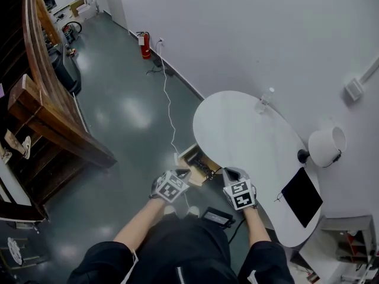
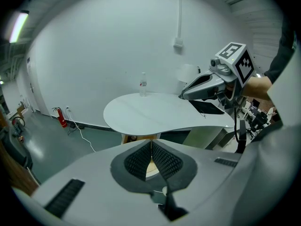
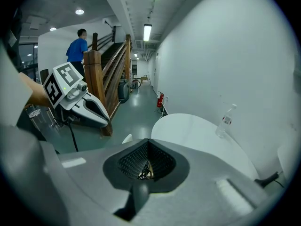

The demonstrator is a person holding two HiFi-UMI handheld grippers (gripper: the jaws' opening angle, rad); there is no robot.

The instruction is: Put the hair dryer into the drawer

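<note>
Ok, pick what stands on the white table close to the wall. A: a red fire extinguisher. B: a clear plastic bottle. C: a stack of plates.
B: the clear bottle stands upright at the far edge of the white table, by the wall; the fire extinguisher stands on the floor.

right tool (image 3: pixel 148 147) jaws together; bottle (image 3: pixel 226 121) upright on white table (image 3: pixel 188 131); left tool (image 3: pixel 101 118) at left.

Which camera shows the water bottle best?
The right gripper view: the bottle stands closest there, its cap and label clear, on the white table. The left gripper view shows it small and far; the head view shows it tiny, from above, near the wall.
</note>
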